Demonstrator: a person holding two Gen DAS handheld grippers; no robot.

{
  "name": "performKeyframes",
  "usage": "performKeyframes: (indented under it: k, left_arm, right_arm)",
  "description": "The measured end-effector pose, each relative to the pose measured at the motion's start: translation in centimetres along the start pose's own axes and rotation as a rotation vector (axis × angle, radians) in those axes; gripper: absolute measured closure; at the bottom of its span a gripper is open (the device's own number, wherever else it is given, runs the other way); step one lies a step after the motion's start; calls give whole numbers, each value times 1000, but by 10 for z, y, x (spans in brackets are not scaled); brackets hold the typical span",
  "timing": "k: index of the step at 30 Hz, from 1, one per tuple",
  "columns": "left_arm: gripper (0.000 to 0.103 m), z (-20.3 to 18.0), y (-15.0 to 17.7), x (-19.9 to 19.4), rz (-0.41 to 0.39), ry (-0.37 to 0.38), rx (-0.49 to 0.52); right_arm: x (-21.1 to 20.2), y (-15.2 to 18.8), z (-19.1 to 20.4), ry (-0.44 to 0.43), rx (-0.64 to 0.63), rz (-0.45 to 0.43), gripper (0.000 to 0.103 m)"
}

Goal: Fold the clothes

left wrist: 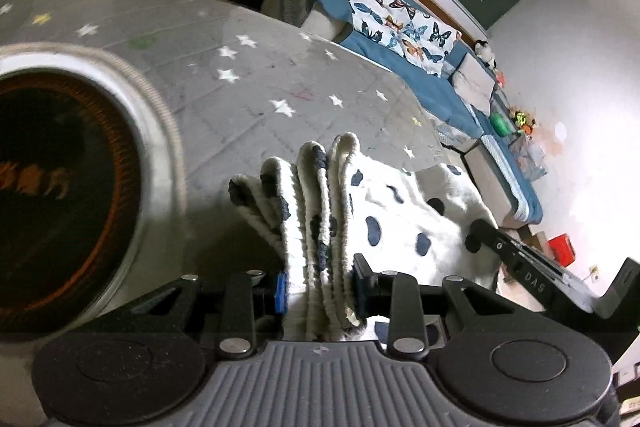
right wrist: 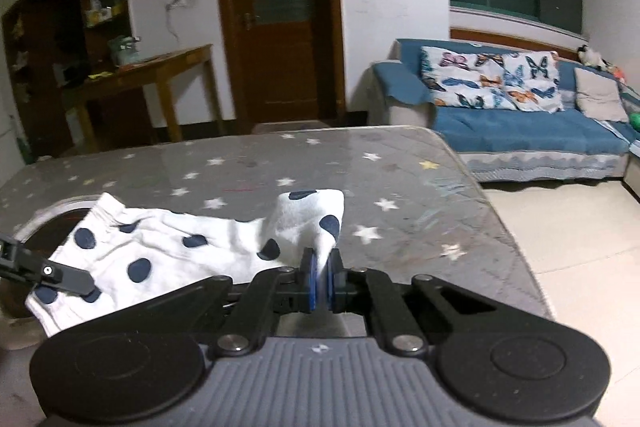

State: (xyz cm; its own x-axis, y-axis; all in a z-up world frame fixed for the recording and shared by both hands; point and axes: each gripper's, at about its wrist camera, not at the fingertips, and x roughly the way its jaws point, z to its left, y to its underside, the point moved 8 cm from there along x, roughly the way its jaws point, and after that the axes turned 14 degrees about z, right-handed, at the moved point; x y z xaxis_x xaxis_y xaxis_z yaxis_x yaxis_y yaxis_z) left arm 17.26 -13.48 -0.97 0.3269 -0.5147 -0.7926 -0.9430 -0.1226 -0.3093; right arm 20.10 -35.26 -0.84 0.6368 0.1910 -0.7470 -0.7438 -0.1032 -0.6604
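Left gripper (left wrist: 320, 287) clamped across bunched elastic waistband of the spotted garment (left wrist: 400, 223); right gripper (right wrist: 321, 283) pinched tight on a hem corner. Cloth slung between both, just above the star-print desk (right wrist: 400, 163) (likely stretched to flatten for a fold). Both held low, aimed forward, left tilted.

A grey quilted mattress with white stars (right wrist: 400, 163) fills the foreground. Behind it stands a blue sofa (right wrist: 520, 131) with butterfly-printed cushions (right wrist: 492, 83), beside a brown wooden door (right wrist: 280, 19) and a wooden table (right wrist: 160, 67).
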Motion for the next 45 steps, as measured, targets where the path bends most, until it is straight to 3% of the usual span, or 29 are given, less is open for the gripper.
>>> performKeyframes:
  k: [11,16,18,26,27,29,31,38,42,45]
  left_arm:
    - [63,-4,1,28,23,-108,60]
    - [54,-6,4,26,12,-142,85]
    - [51,-6,5,24,9,-150,95]
    - [32,-8,1,13,-24,-190,115]
    - [30,-8,1,11,-31,-199,120]
    - [29,-9,-1,8,-41,-210,132]
    - [20,-9,-3,6,-50,-223,137]
    - [20,0,-10,12,-53,-282,151]
    - [20,8,-11,18,-32,-297,145]
    - [19,7,-10,16,-36,-292,144]
  right_arm:
    - [46,12,-31,35,39,85,94]
    - [45,9,-39,45,55,68,79]
    - [41,6,-39,33,63,58,69]
    - [40,-4,-23,-37,71,52,53]
    - [42,-4,-20,-41,64,54,47]
    - [46,-5,-13,-52,46,62,46]
    - [51,-5,-7,-56,31,79,43]
    - [75,2,3,-45,11,144,40]
    - [68,3,4,-46,5,129,30]
    - [63,4,5,-46,1,118,29]
